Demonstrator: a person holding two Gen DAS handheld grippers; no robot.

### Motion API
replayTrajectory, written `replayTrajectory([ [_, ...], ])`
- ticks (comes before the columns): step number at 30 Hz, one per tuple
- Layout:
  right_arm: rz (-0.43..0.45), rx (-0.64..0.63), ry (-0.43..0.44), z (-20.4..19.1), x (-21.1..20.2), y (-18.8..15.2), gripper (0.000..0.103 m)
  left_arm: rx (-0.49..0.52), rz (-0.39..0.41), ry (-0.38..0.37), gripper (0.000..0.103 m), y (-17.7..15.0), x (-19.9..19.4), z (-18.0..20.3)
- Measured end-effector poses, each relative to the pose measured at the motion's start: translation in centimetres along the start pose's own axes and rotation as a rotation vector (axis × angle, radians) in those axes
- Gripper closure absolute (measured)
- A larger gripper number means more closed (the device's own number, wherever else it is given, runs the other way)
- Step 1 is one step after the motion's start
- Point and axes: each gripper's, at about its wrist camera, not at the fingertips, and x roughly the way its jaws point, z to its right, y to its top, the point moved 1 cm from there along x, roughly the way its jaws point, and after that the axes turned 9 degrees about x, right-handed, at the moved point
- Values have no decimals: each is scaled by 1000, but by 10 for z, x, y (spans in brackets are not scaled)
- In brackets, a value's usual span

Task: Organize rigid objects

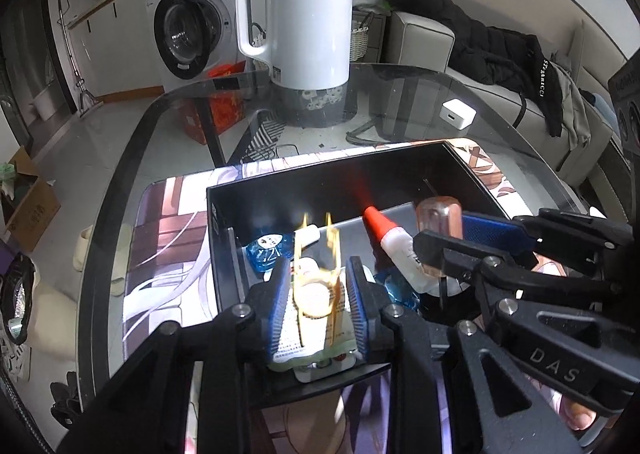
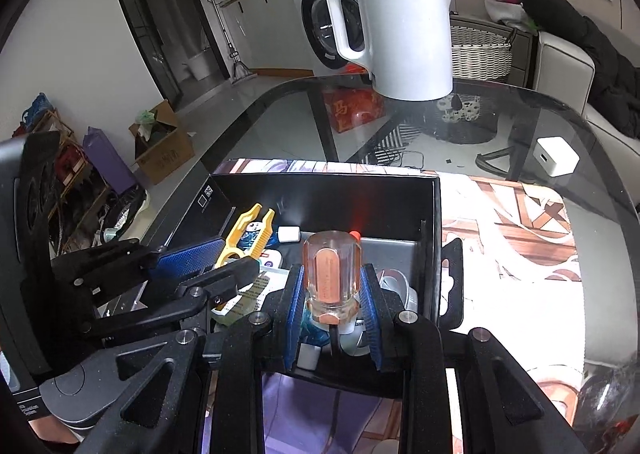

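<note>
On the left, the left gripper (image 1: 318,296) holds a yellow plastic tool (image 1: 318,278), its blue pads (image 1: 280,306) pressed against the tool's sides. In the right wrist view the same tool (image 2: 244,238) shows as a flat yellow piece with two prongs and a ring hole, raised above the left half of the black box (image 1: 224,213). The box sits on a printed mat (image 1: 160,238) that lies on the glass counter (image 1: 132,157).

Inside the box, below the yellow tool, lie a blue capsule (image 1: 266,250) with a round white label, a small white block (image 2: 289,234) near the back wall, and a printed packet (image 1: 308,350) by the near wall. Just right of them lies a white glue bottle (image 1: 396,246) with an orange-red cone cap (image 1: 376,219), tilted so the cap points toward the back of the box.

Further right, the right gripper (image 2: 332,302) is closed on a screwdriver (image 2: 331,274) with a clear orange handle. The handle stands upright between the blue pads (image 2: 294,314), butt end up, with the dark shaft hanging below over the right part of the box. In the left wrist view the same handle (image 1: 438,221) shows just beside the glue bottle; whether they touch I cannot tell.

Beyond the box, a white electric kettle (image 2: 404,33) stands at the far side of the counter, and a small white charger (image 2: 556,157) lies well to its right.
</note>
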Motion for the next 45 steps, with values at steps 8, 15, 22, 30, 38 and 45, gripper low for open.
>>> replayTrajectory([
  [8, 47, 31, 10, 9, -19, -2, 64, -47, 60, 33, 49, -4, -21, -3],
  [15, 97, 40, 26, 10, -51, -8, 40, -50, 158, 85, 46, -12, -53, 3],
  [22, 270, 40, -1, 4, -100, -15, 28, -47, 334, 140, 19, -23, -91, 2],
  [30, 317, 29, -52, -3, -114, -30, 22, -84, 358, 167, 12, -40, -112, -2],
  [38, 414, -24, -23, -3, -134, -53, 19, -51, 454, 240, 4, -58, -131, 6],
  [45, 488, -42, -53, -1, -143, -63, 15, -68, 493, 258, 2, -61, -138, 4],
])
